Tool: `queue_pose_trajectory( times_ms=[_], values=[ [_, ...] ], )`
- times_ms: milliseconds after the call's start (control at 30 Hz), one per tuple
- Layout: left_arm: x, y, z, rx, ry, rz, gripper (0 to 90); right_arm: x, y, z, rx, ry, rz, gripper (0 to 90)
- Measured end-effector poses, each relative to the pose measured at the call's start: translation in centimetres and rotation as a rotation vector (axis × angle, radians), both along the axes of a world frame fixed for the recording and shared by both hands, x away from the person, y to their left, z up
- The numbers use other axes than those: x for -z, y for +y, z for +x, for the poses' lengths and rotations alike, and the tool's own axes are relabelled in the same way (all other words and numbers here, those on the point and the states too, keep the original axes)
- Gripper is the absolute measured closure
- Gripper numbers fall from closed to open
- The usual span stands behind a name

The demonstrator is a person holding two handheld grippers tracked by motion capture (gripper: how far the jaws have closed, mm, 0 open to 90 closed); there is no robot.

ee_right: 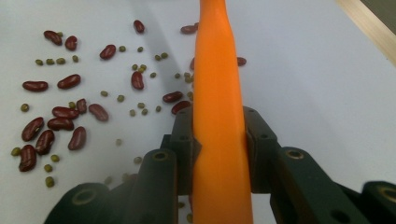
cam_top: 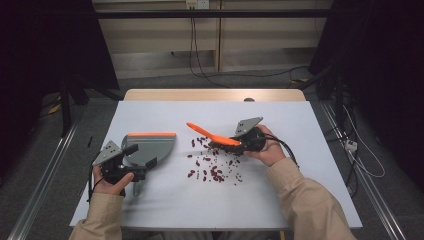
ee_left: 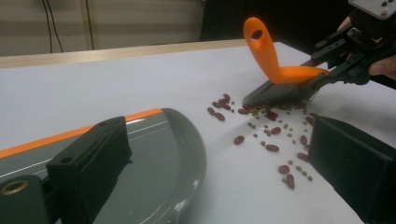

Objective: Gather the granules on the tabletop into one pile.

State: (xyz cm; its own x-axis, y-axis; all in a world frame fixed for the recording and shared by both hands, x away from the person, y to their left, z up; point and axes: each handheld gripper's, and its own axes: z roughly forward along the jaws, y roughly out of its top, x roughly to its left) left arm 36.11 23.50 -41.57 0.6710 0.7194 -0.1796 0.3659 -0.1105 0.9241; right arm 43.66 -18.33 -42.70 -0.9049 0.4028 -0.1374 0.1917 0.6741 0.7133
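My right gripper (cam_top: 225, 143) (ee_right: 219, 126) is shut on the orange handle of a small brush (cam_top: 207, 133) (ee_right: 218, 84). The brush's dark bristles (ee_left: 275, 93) touch the white table among scattered red kidney beans and small green beans (cam_top: 212, 167) (ee_left: 271, 135) (ee_right: 56, 121). A grey dustpan with an orange lip (cam_top: 150, 142) (ee_left: 159, 154) lies to the left of the beans. My left gripper (cam_top: 141, 156) (ee_left: 219, 135) stands over the pan's near side with its jaws wide apart. One jaw is above the pan and the other is beside it on the table.
The white board (cam_top: 300, 190) rests on a wooden table whose far edge (cam_top: 215, 95) shows behind it. Cables (cam_top: 360, 155) trail on the floor at the right. Dark stands flank both sides of the table.
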Motion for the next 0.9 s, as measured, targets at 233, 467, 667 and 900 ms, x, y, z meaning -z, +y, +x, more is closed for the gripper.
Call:
queue_pose_trajectory(
  times_ms=[233, 467, 667, 900],
  values=[
    [0.0, 0.0, 0.0, 0.001, -0.001, 0.0, 5.5, -0.1, 0.1, -0.9, -0.009, 0.003, 0.0, 70.5],
    [0.0, -0.1, -0.1, 0.01, -0.003, -0.002, 5.5, -0.1, 0.1, -1.4, -0.011, 0.003, 0.006, 70.5],
    [0.0, -0.2, 0.0, 0.015, -0.003, 0.001, 5.5, -0.2, 0.2, -1.6, 0.013, -0.03, 0.015, 70.9],
    [-0.1, -0.4, -0.1, 0.024, -0.001, 0.003, 5.5, -0.9, -0.4, -0.9, 0.064, -0.056, 0.083, 71.2]
  ],
)
